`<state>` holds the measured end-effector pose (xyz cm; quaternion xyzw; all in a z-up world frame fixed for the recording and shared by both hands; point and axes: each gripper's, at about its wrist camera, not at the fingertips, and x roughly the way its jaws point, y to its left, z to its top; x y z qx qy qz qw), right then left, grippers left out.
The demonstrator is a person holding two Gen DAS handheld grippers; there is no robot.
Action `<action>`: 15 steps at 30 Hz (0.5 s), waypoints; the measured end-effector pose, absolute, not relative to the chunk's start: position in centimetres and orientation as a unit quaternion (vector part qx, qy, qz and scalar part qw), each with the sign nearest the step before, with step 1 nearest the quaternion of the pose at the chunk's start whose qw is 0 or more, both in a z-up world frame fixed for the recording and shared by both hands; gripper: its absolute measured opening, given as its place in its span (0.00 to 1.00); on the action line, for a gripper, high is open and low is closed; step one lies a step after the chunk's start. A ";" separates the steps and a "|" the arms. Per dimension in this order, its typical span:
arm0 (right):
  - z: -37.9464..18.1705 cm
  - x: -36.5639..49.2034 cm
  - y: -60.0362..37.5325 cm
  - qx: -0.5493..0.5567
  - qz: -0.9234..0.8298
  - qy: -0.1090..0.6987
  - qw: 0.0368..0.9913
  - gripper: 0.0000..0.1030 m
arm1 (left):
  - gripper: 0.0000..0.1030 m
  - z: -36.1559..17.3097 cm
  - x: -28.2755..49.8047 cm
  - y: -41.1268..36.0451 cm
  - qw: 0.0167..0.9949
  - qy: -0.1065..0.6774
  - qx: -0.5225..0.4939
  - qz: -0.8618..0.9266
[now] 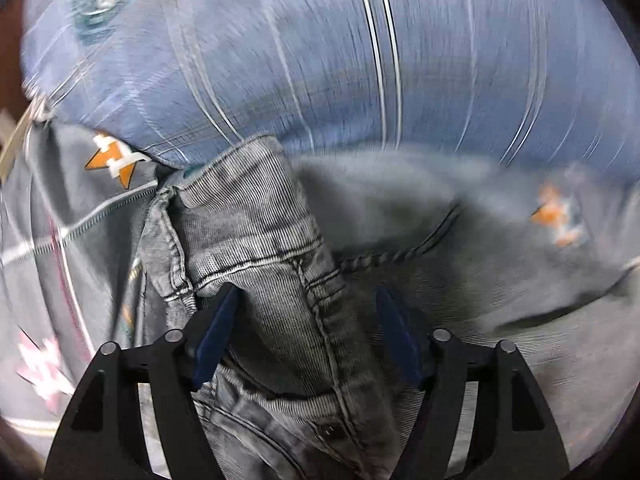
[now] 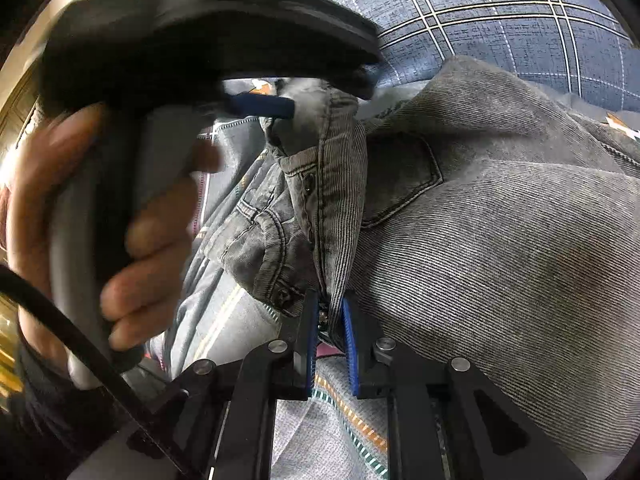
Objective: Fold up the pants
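Grey denim pants (image 1: 276, 240) lie bunched on a bed, the waistband end standing up in a ridge. In the left wrist view my left gripper (image 1: 308, 312) is open and straddles that ridge, with its right pad clear of the cloth. The picture is blurred. In the right wrist view my right gripper (image 2: 329, 320) is shut on the pants' (image 2: 480, 240) waistband edge, which runs down into the narrow gap between its blue pads. A back pocket (image 2: 400, 176) faces up. A hand (image 2: 132, 220) holds the left gripper at the left, and one of that gripper's blue fingers (image 2: 264, 106) reaches the top of the waistband.
A blue plaid bedcover (image 1: 360, 60) lies beyond the pants. Under and beside them is a grey sheet with orange star motifs (image 1: 116, 158) and a striped border (image 2: 352, 420). A black cable (image 2: 80, 332) crosses the lower left of the right wrist view.
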<state>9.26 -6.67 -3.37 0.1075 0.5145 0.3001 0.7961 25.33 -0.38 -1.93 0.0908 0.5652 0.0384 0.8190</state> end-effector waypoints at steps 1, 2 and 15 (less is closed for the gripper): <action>-3.3 9.2 -6.7 0.106 0.300 0.514 0.796 0.13 | 0.53 -2.6 25.6 -0.3 0.814 0.571 0.096 0.040; -3.4 9.3 -6.8 0.107 0.298 0.517 0.796 0.13 | 0.45 -2.7 25.3 0.2 0.818 0.567 0.085 0.036; -3.3 8.6 -7.3 0.110 0.303 0.515 0.794 0.13 | 0.07 1.1 12.5 12.9 0.867 0.464 -0.181 0.016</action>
